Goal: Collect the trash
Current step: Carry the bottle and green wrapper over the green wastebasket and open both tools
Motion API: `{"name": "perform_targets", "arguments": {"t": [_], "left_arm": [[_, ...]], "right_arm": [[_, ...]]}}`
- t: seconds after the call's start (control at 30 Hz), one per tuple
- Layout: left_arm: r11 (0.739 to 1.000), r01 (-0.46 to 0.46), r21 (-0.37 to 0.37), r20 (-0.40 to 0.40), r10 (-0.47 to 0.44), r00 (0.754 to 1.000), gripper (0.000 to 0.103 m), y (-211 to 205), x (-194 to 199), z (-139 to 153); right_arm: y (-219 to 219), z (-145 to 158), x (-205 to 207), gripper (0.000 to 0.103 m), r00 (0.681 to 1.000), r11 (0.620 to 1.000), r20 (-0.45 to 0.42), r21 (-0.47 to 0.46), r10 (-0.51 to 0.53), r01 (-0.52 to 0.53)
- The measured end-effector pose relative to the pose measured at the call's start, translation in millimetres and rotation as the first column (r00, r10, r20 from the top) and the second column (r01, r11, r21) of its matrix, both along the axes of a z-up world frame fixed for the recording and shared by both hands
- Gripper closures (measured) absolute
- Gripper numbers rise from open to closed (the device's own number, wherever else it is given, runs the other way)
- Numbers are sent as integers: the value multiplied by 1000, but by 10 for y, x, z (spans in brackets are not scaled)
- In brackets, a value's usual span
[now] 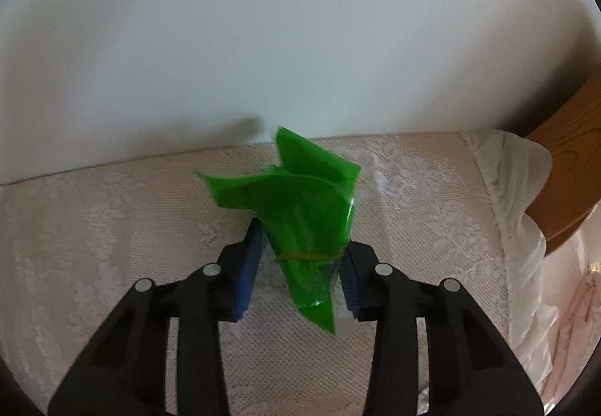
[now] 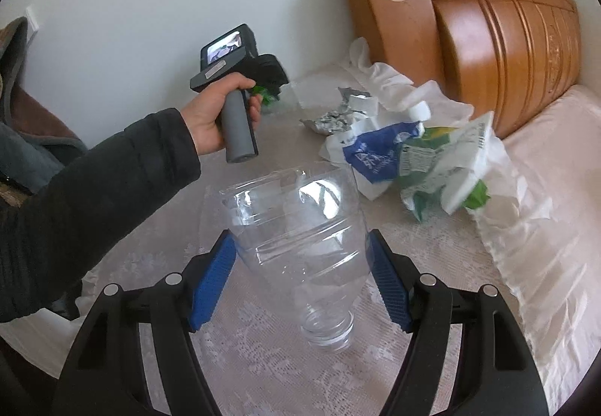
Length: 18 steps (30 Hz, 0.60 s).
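clearly my left gripper (image 1: 300,266) pinches the light, crinkly green wrapper (image 1: 300,205) at its banded neck, while my right gripper (image 2: 300,266) clamps the thin, crushable clear bottle (image 2: 300,228) mid-body.

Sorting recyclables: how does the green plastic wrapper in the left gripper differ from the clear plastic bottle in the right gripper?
The green plastic wrapper is opaque, thin and crumpled, tied by a rubber band; the clear plastic bottle is see-through, rigid and much bulkier. The bottle is capless, neck toward the camera. Both are pinched between blue pads above the lace-covered bed.

One green wrapper (image 1: 300,205), one clear bottle (image 2: 300,228), two cartons (image 2: 379,153)
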<state>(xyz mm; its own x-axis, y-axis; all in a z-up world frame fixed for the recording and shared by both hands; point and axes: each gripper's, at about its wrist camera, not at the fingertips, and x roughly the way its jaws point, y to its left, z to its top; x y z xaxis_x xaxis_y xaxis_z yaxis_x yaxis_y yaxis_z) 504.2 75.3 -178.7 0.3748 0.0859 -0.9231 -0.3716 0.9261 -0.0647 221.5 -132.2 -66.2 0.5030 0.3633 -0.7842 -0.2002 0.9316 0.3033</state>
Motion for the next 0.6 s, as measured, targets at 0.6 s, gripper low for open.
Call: {"name": "perform_targets", "arguments": {"t": [0.6], "left_arm": [[956,277,95,160,-289,944,72,-276,-2265,1092]], "right_arm": [[-308,123,-851,32,993,993,4,14,-118,118]]}}
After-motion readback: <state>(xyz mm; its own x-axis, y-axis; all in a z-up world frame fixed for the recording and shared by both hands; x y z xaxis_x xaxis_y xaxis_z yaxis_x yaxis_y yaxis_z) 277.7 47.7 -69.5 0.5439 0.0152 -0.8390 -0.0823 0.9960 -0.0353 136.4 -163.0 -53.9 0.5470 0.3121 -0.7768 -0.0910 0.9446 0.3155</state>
